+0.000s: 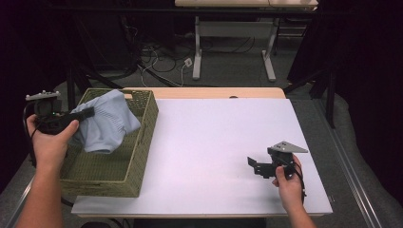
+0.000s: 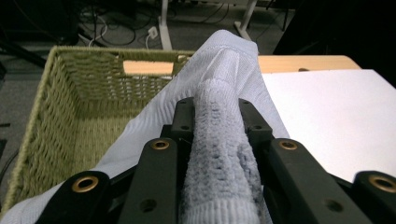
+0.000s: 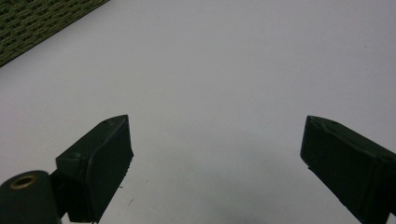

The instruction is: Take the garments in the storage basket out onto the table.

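1 pale blue knitted garment (image 1: pixel 108 121) hangs bunched above the open top of 1 olive woven basket (image 1: pixel 142 142), its lower folds dipping inside the basket. The left gripper (image 1: pixel 88 113), held in the person's left hand (image 1: pixel 50 140) at the basket's left edge, has its 2 jaws closed tight on a gathered ridge of the knit; in the left gripper view the fabric (image 2: pixel 219 140) fills the gap between them. The basket has 1 handle slot (image 2: pixel 148 68) visible in its far wall and stands at the left end of 1 white table (image 1: pixel 214 142). The right gripper (image 1: pixel 256 167), in the right hand (image 1: pixel 289 183), hovers near the table's right front, well apart from the basket, jaws spread wide and holding nothing.
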